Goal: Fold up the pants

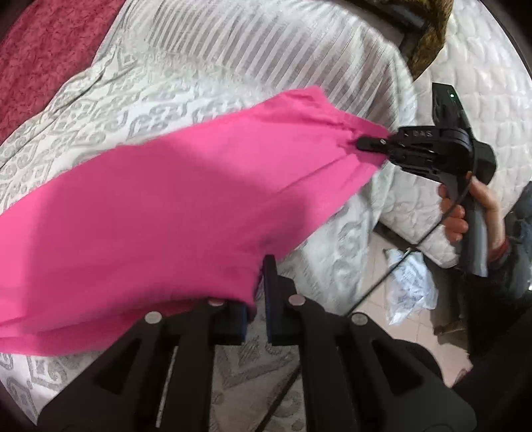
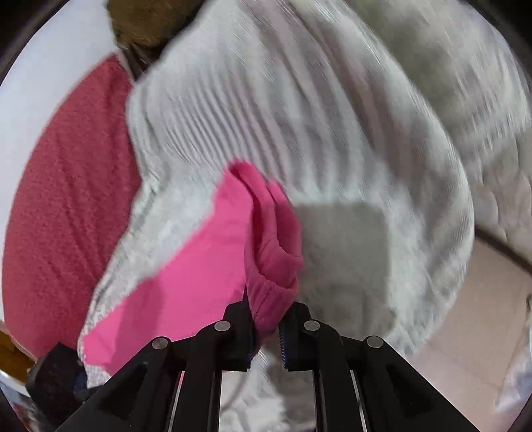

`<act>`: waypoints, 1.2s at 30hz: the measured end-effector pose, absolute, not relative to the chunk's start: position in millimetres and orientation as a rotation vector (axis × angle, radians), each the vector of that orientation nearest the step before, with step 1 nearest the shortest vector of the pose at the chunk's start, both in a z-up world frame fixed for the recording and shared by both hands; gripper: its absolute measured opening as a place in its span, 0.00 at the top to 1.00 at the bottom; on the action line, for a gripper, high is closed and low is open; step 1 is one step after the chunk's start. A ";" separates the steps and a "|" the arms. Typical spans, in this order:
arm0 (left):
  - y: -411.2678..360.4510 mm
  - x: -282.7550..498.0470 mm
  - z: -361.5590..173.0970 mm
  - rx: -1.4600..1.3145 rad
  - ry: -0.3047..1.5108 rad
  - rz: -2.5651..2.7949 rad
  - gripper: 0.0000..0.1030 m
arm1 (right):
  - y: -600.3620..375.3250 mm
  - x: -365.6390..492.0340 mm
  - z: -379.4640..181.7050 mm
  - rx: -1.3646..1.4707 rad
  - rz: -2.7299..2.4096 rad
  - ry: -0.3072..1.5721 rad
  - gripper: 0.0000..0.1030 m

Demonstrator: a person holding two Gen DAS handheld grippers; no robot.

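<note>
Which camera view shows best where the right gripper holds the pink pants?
The left wrist view: it shows the right gripper from outside, pinching a corner of the pink pants. The right wrist view shows only bunched fabric between its fingers.

Bed (image 1: 472, 79): white quilted mattress, bare along its far side and corner, the rest covered by a pale grey-and-white bedspread (image 1: 232, 56), striped across the upper part and scroll-patterned lower down, its edge hanging over the mattress side toward the floor. On the bed beside the bedspread: one dark red textured blanket (image 1: 43, 53) at the left, one brown furry item (image 1: 432, 30) at the far edge. Floor (image 1: 415, 325): light beige tiles, carrying a crumpled clear plastic bag (image 1: 412, 285) near the mattress corner.
</note>
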State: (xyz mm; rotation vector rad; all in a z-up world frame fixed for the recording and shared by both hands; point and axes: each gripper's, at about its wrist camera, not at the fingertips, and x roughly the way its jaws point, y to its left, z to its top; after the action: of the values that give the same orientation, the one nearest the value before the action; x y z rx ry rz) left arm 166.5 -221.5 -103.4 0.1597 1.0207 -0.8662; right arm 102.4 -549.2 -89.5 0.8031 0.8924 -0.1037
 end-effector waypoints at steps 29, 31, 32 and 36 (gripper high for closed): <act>267.5 210.7 -108.7 -0.600 0.968 0.162 0.50 | -248.0 114.3 -30.3 0.458 0.537 1.042 0.45; 276.9 228.0 -117.4 -0.630 0.971 0.137 0.50 | -232.9 119.5 -42.0 0.454 0.500 1.077 0.45; 282.0 243.7 -124.8 -0.647 0.979 0.132 0.48 | -222.5 124.0 -47.7 0.425 0.474 1.090 0.45; 293.6 281.0 -146.1 -0.706 1.008 0.131 0.48 | -194.5 141.4 -65.5 0.451 0.496 1.147 0.45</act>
State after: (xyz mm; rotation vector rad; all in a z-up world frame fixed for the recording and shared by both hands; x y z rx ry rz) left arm 281.0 293.6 -146.1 -0.7058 1.0080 0.1306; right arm 141.4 -194.5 -65.5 0.4507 1.1472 0.4965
